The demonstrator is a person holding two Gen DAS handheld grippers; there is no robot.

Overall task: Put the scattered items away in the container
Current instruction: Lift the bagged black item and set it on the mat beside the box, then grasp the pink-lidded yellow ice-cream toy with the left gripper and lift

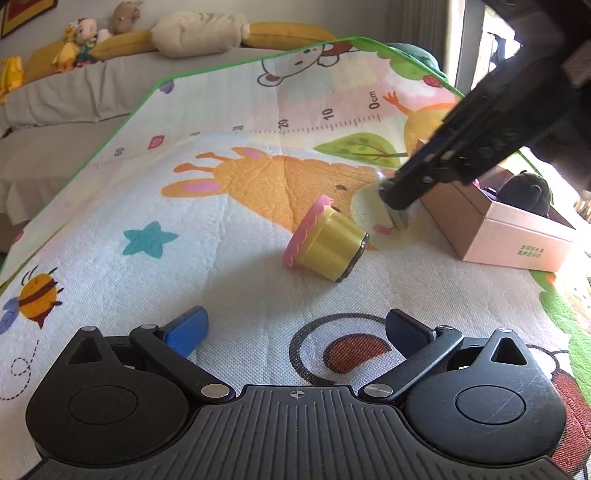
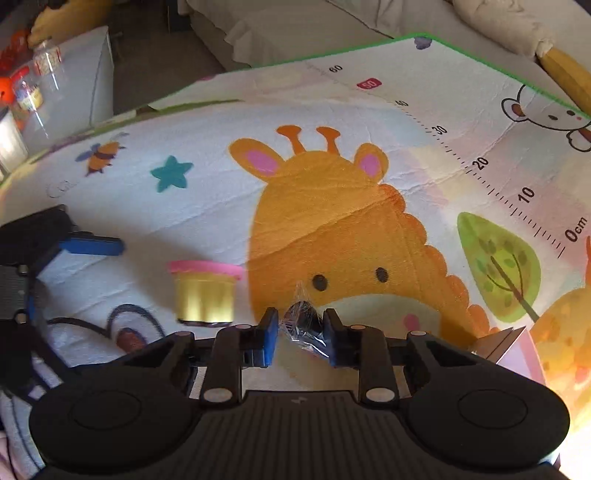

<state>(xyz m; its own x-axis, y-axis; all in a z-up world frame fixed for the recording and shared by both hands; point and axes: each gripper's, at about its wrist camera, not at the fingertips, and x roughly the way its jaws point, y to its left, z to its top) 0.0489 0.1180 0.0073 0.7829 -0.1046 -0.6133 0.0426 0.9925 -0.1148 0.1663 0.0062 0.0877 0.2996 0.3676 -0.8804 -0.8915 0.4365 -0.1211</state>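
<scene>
Left wrist view: at far left a red-framed picture (image 1: 26, 14) hangs on the wall above a grey-covered sofa or bed (image 1: 62, 92), where plush toys (image 1: 83, 38) sit beside a long yellow cushion (image 1: 122, 40) and a cream bolster (image 1: 199, 31). A green-edged play mat (image 1: 229, 173) fills the floor, printed with a bee, a teal star, an orange giraffe, a ruler strip and a bear. On it, near the middle, a yellow tub with a pink scalloped lid (image 1: 325, 240) lies tipped on its side. The left gripper (image 1: 295, 328) hangs low over the mat, jaws spread wide, nothing between them. Right of the tub, the right gripper (image 1: 397, 218) reaches down just beside the pink cardboard box (image 1: 517, 240), which sits on the mat's right part with a dark plush item (image 1: 528, 192) inside. Bright window light falls at far right.

Right wrist view: at far left, clear jars (image 2: 40, 70) stand on a white surface beyond the mat. The left gripper's blue pad (image 2: 92, 245) shows at left, the tub just right of it. The right gripper (image 2: 301, 332) pinches a small dark item in crinkly clear wrap (image 2: 304, 325), lifted above the giraffe's muzzle; the box's corner (image 2: 513, 343) peeks at right.
</scene>
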